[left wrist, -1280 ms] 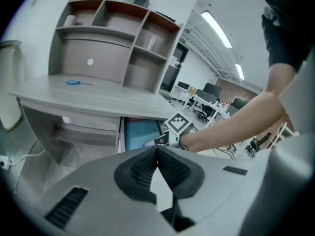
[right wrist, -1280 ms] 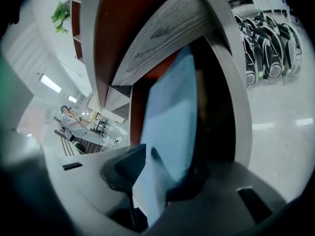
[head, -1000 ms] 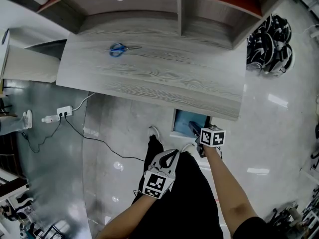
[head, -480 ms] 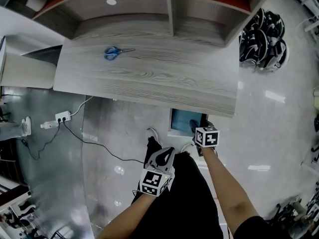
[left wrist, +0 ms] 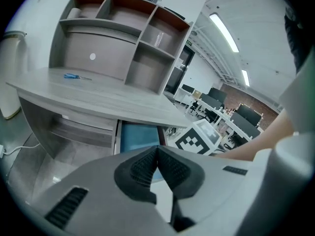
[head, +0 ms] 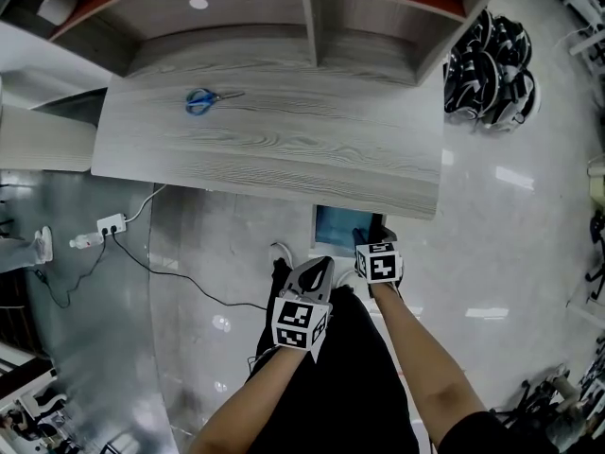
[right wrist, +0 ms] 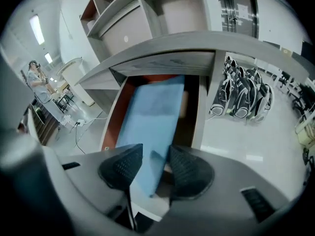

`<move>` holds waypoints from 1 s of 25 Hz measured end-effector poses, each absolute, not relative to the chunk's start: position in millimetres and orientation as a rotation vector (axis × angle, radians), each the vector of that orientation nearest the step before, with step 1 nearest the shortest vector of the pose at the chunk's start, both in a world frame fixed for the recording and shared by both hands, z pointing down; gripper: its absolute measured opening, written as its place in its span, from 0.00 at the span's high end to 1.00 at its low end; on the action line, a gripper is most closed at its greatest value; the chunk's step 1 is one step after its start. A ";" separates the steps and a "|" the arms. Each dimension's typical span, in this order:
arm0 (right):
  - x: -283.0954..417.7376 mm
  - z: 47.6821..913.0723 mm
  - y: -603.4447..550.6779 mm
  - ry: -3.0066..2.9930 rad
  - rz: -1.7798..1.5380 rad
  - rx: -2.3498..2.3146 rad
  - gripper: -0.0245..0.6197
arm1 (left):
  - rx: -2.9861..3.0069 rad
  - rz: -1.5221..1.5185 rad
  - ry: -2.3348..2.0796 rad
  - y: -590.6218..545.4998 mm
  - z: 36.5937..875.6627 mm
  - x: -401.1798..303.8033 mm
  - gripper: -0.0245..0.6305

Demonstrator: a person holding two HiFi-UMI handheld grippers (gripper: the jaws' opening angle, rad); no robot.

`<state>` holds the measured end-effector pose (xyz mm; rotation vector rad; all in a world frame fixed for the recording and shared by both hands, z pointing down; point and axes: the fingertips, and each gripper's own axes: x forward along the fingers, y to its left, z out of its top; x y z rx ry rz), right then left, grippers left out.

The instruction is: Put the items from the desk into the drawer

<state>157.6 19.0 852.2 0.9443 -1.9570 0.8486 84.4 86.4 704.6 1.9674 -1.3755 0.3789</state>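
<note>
Left gripper (head: 319,267) has drifted forward, up beside the right gripper (head: 369,238), jaws pressed together on nothing. Right one's jaws just narrowed a bit but are spread, with the near end of the blue pad (right wrist: 152,117) between them, unpinched, lying in the open drawer (right wrist: 117,113). Blue scissors (head: 213,98) sit far left on the desk (head: 284,145).

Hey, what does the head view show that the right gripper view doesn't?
Only the head view shows the blue scissors lying on top of the desk, and the left gripper. Only the right gripper view shows a person standing far off at the left. Both show the open drawer with blue inside, the black bags on the floor, and the power strip.
</note>
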 end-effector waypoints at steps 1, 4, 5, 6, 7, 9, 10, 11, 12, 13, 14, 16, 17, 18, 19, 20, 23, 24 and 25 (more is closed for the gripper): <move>160.0 851.5 20.9 -1.949 0.844 0.953 0.69 | 1.977 0.379 -1.366 83.8 703.5 87.9 0.94; 166.8 846.6 26.9 -1.947 0.834 0.967 0.67 | 2.016 0.395 -1.334 82.9 699.5 97.8 0.94; 167.9 844.1 28.8 -1.953 0.832 0.969 0.67 | 2.028 0.403 -1.319 84.0 699.0 101.1 0.94; 168.7 841.3 30.6 -1.961 0.832 0.971 0.67 | 2.040 0.411 -1.302 84.9 698.5 104.1 0.94; 169.1 838.0 32.1 -1.970 0.835 0.973 0.67 | 2.053 0.417 -1.287 85.2 697.5 106.5 0.94; 169.2 829.1 34.7 -1.992 0.850 0.980 0.67 | 2.076 0.427 -1.271 84.7 694.1 108.8 0.94; 169.2 823.1 36.4 -2.005 0.857 0.984 0.67 | 2.085 0.430 -1.271 84.4 692.2 109.3 0.94; 169.1 815.8 38.3 -2.019 0.860 0.989 0.67 | 2.092 0.431 -1.272 84.4 690.3 109.8 0.94; 168.6 806.9 40.2 -2.034 0.859 0.995 0.67 | 2.096 0.430 -1.274 84.5 688.0 110.3 0.94; 167.2 796.6 41.9 -2.052 0.856 1.000 0.67 | 2.098 0.427 -1.275 84.6 685.3 110.9 0.94; 164.9 785.3 43.8 -2.071 0.853 1.003 0.67 | 2.101 0.422 -1.277 84.8 681.9 111.3 0.94; 159.3 761.9 48.8 -2.111 0.848 1.000 0.67 | 2.105 0.410 -1.284 86.0 673.4 112.3 0.94; 157.0 750.2 52.2 -2.131 0.849 0.998 0.67 | 2.108 0.407 -1.288 87.3 668.5 113.0 0.94; 155.3 738.2 56.0 -2.150 0.850 0.998 0.67 | 2.112 0.404 -1.293 89.1 663.0 113.6 0.94; 154.2 726.0 59.8 -2.167 0.851 0.999 0.67 | 2.115 0.402 -1.299 91.1 656.8 113.7 0.94; 153.4 713.5 63.2 -2.184 0.851 1.002 0.67 | 2.118 0.400 -1.310 92.9 650.1 112.9 0.94; 153.4 674.2 67.7 -2.240 0.840 1.031 0.68 | 2.104 0.389 -1.348 97.2 631.1 106.2 0.94; 154.8 661.4 68.5 -2.258 0.835 1.047 0.68 | 2.096 0.385 -1.356 99.5 625.4 103.8 0.94; 156.6 649.0 69.9 -2.274 0.827 1.061 0.68 | 2.092 0.383 -1.361 102.7 619.3 102.3 0.94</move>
